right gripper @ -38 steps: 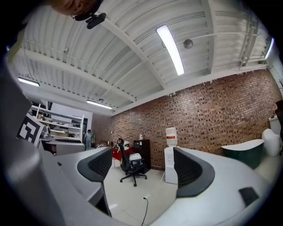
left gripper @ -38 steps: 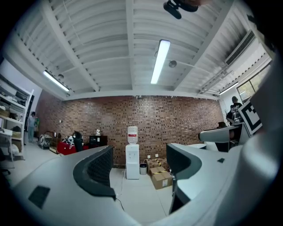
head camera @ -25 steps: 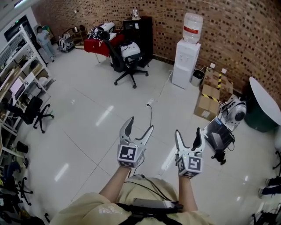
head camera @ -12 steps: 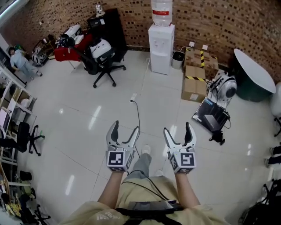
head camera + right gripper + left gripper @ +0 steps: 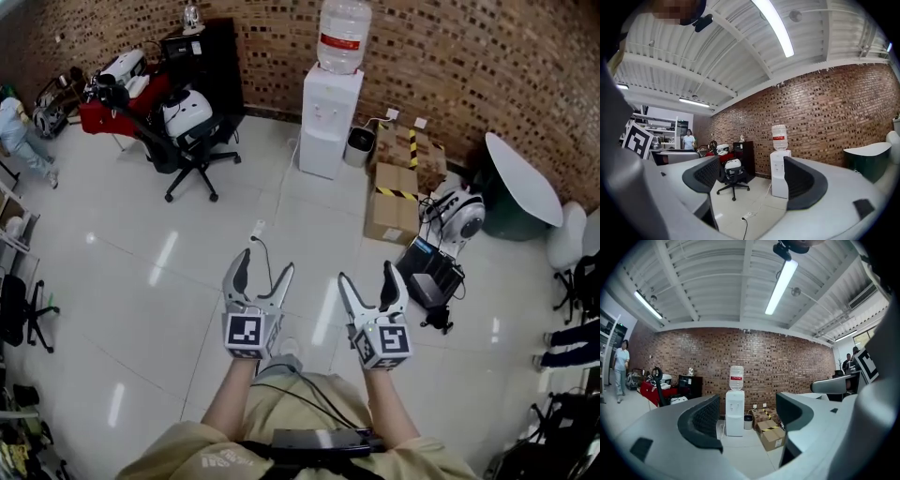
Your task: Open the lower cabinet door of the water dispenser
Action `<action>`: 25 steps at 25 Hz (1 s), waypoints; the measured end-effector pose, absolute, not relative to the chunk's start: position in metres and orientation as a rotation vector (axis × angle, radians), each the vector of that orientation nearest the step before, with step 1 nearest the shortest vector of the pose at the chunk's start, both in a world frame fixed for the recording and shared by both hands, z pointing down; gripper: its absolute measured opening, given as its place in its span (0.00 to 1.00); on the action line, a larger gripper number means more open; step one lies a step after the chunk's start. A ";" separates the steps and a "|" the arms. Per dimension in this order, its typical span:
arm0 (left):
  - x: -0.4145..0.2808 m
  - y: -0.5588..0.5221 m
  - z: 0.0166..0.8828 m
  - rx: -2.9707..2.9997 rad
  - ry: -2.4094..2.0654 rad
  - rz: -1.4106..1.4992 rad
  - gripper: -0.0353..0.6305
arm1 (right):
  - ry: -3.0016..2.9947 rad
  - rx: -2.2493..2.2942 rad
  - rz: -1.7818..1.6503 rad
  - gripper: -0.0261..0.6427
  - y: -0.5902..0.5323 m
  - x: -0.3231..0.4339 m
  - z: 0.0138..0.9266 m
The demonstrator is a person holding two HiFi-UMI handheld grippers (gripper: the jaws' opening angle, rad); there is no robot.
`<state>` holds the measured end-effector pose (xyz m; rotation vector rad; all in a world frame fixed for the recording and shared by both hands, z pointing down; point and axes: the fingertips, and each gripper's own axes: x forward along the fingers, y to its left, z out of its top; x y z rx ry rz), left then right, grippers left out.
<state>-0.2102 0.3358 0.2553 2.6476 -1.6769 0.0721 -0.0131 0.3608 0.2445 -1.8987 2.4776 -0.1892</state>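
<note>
Against the brick wall, across the tiled floor: white water dispenser (image 5: pixel 327 122) with bottle (image 5: pixel 343 37) on top, lower cabinet door (image 5: pixel 322 155) closed, cardboard boxes (image 5: pixel 394 204) near. Well apart from it, side by side: left gripper (image 5: pixel 265 262) and right gripper (image 5: pixel 366 274), jaws spread, empty.

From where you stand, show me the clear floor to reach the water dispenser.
Bare tile runs ahead to the water dispenser, between the office chair at left and the cardboard boxes at right. A power strip lies on it. Right of the boxes is crowded.
</note>
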 end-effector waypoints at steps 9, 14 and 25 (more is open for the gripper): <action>-0.205 0.264 0.270 2.667 -1.533 0.129 0.60 | 2.494 -1.942 -0.236 0.70 0.295 -0.029 0.262; -0.195 0.223 0.279 2.660 -1.550 0.141 0.60 | 2.492 -1.911 -0.232 0.70 0.248 -0.019 0.271; -0.160 0.088 0.267 2.622 -1.660 0.207 0.60 | 2.494 -1.730 -0.238 0.70 0.086 0.022 0.264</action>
